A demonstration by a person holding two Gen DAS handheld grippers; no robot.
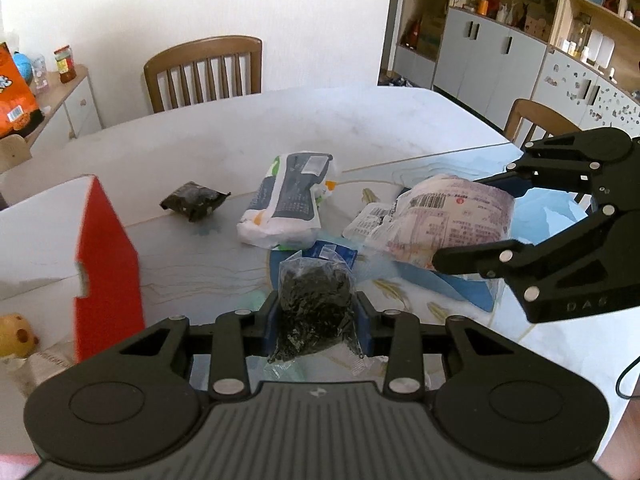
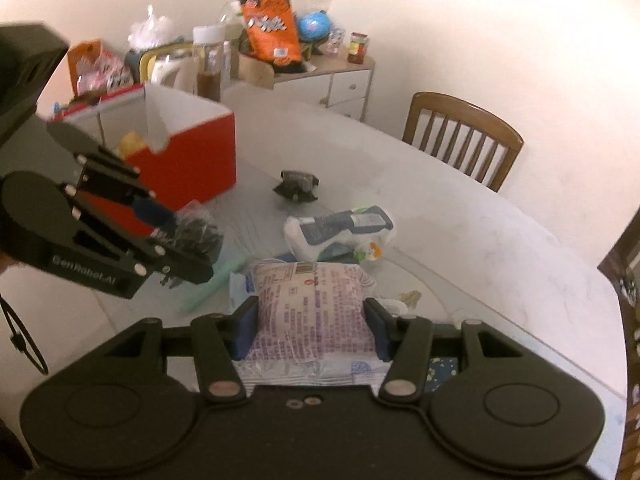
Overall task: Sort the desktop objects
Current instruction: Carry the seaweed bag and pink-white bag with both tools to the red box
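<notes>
My left gripper (image 1: pixel 316 308) is shut on a clear packet of dark dried flakes (image 1: pixel 314 300), held up off the table; the right wrist view shows the same gripper (image 2: pixel 192 244) and packet (image 2: pixel 200 236) at the left. My right gripper (image 2: pixel 311 308) is shut on a puffy pink-printed packet (image 2: pixel 312 300), also lifted, and appears at the right (image 1: pixel 460 220) in the left wrist view. On the table lie a white and grey-blue packet (image 1: pixel 284 204) and a small dark packet (image 1: pixel 194 200). A red and white open box (image 2: pixel 192 152) stands at the left.
Flat blue and white packets (image 1: pixel 332 252) lie under the lifted ones on the white table (image 1: pixel 224 136). Wooden chairs (image 1: pixel 204 72) (image 2: pixel 464 140) stand at the far side. A side cabinet (image 2: pixel 344 80) crowded with bags, jars and a kettle is behind the box.
</notes>
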